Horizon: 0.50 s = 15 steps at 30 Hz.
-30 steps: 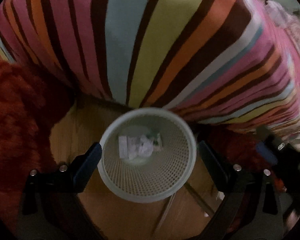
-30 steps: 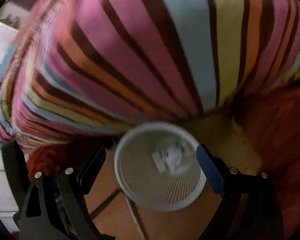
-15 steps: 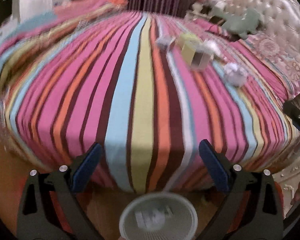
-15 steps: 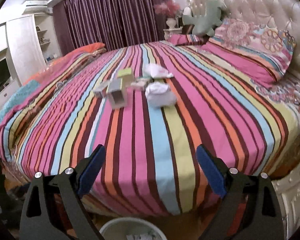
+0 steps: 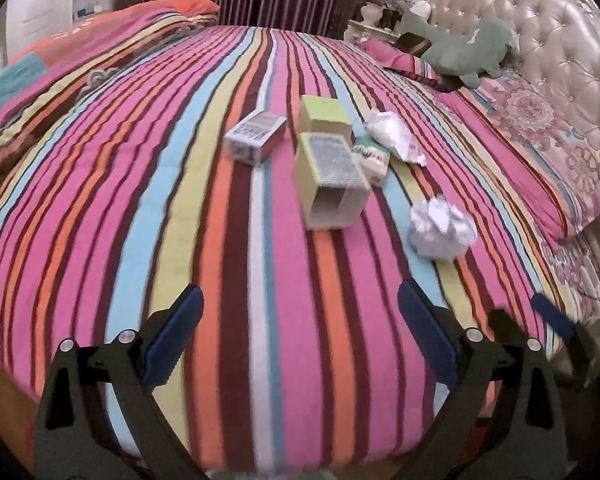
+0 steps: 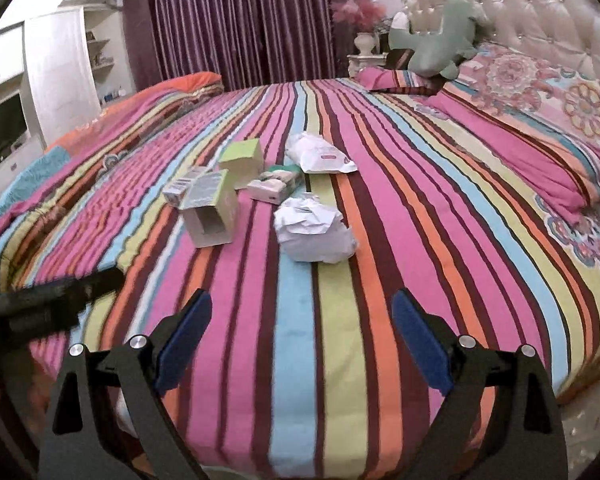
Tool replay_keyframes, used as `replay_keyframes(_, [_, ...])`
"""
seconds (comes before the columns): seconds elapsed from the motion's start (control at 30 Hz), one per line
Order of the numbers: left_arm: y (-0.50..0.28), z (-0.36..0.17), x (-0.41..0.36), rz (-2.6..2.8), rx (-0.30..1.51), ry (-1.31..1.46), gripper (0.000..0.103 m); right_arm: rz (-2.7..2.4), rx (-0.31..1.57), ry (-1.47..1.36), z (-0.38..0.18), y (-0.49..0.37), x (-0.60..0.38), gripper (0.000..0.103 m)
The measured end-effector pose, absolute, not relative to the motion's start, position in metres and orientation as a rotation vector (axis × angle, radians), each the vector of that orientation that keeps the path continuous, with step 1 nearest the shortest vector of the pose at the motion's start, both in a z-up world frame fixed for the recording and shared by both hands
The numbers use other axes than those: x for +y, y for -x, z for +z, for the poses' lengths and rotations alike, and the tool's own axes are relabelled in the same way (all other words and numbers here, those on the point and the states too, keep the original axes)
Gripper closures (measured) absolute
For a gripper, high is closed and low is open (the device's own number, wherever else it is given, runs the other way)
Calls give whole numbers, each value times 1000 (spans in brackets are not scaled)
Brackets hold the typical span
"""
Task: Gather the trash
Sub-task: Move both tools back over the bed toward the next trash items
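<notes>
- Left tool [image 5: 300,332] hovering over near edge of bed [image 5: 100,200], jaws spread wide, nothing between the blue pads [image 5: 172,340].
- Right tool [image 6: 302,336] likewise released, gaping over the striped cover, gripping nothing; pads [image 6: 420,344] clear of the fabric.
- Trash sitting clustered mid-bed, well ahead of both tools:
- Crumpled paper ball [image 6: 314,232] lying nearest, just right of the open box.
- Open-ended green-and-white carton [image 5: 330,180] lying on its side, open mouth facing the cameras.
- Second green carton [image 5: 324,114] standing right behind it, touching or nearly so; contact unclear.
- Small printed box [image 5: 256,136] lying left of the cartons, slightly apart.
- Small white-and-green pack [image 6: 276,184] lying between the cartons and the wrapper.
- Crumpled white wrapper [image 6: 320,154] lying farthest back in the cluster.
- Showing in the left wrist view: part of the right tool poking in at the lower right edge.
- Showing in the right wrist view: dark blurred shape at left edge, likely the left tool; too smeared for certainty.
- Green plush toy [image 5: 464,52] resting by the tufted headboard [image 5: 560,32], beside patterned pillow [image 6: 540,120].
- Purple curtain [image 6: 240,20] hanging behind the bed.
</notes>
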<state>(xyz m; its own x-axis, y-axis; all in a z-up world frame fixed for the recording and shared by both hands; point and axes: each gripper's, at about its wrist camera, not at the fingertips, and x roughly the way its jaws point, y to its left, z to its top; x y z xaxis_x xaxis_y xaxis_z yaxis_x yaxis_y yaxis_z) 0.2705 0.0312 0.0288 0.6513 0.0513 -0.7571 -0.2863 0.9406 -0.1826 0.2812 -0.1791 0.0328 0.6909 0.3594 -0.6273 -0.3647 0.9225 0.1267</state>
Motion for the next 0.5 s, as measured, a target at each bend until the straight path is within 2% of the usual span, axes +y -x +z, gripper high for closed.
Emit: replay_keyframes(0.5, [-383,1,41,264,951,330,8,443,730,84,7,-349,-157,16])
